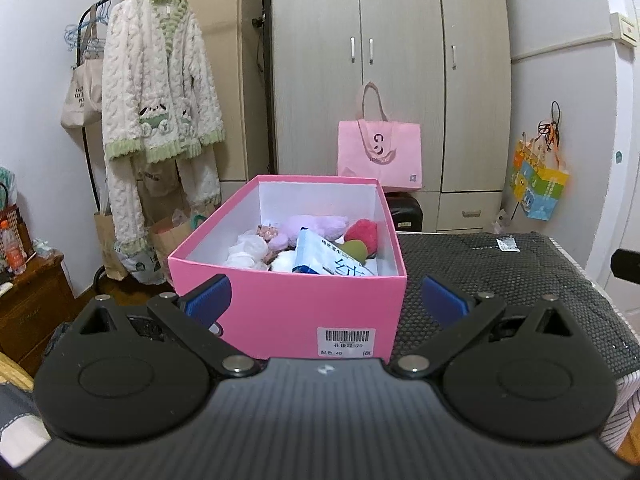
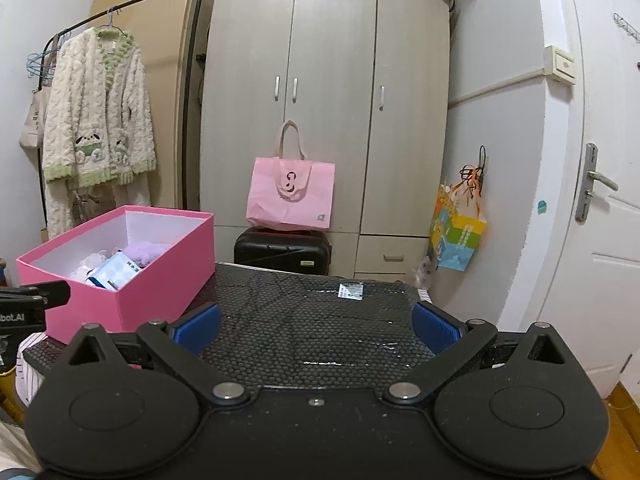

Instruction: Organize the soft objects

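A pink box [image 1: 304,304] stands open on a black dotted mat [image 1: 500,280]. It holds several soft things: a lilac plush [image 1: 316,226], a red pompom [image 1: 362,232], white fluffy pieces [image 1: 248,250] and a blue-white tissue pack [image 1: 326,260]. My left gripper [image 1: 326,300] is open and empty, just in front of the box's near wall. In the right wrist view the box [image 2: 132,276] sits at the left. My right gripper [image 2: 316,326] is open and empty over the mat [image 2: 312,320]. A small white sachet [image 2: 351,291] lies on the mat's far side.
A grey wardrobe [image 2: 332,100] stands behind, with a pink tote bag [image 2: 291,194] on a black suitcase [image 2: 282,252]. A fluffy robe [image 1: 160,92] hangs on a rack at the left. A white door [image 2: 600,200] is at the right, a colourful bag [image 2: 458,236] hangs beside it.
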A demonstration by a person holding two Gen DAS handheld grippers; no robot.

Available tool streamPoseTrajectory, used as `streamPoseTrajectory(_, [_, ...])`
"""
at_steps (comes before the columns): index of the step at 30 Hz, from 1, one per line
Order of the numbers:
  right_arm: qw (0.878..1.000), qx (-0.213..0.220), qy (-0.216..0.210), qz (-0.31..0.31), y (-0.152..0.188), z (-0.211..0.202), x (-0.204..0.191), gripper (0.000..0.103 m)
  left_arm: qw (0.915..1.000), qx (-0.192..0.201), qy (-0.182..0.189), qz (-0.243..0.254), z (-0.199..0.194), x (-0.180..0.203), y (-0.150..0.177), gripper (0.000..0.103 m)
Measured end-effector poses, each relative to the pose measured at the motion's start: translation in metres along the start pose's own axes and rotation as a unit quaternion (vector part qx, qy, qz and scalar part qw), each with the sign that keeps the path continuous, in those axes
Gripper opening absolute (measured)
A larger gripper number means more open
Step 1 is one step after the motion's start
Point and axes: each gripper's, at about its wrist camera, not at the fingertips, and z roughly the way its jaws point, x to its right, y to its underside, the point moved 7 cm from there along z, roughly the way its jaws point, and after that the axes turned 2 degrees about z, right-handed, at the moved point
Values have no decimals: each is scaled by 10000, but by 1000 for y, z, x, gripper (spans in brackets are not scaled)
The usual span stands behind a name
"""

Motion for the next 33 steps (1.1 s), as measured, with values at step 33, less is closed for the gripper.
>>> streamPoseTrajectory(33, [10000, 34, 43, 16, -8, -8, 3, 103, 9996, 145, -19, 234, -11, 10, -10, 103])
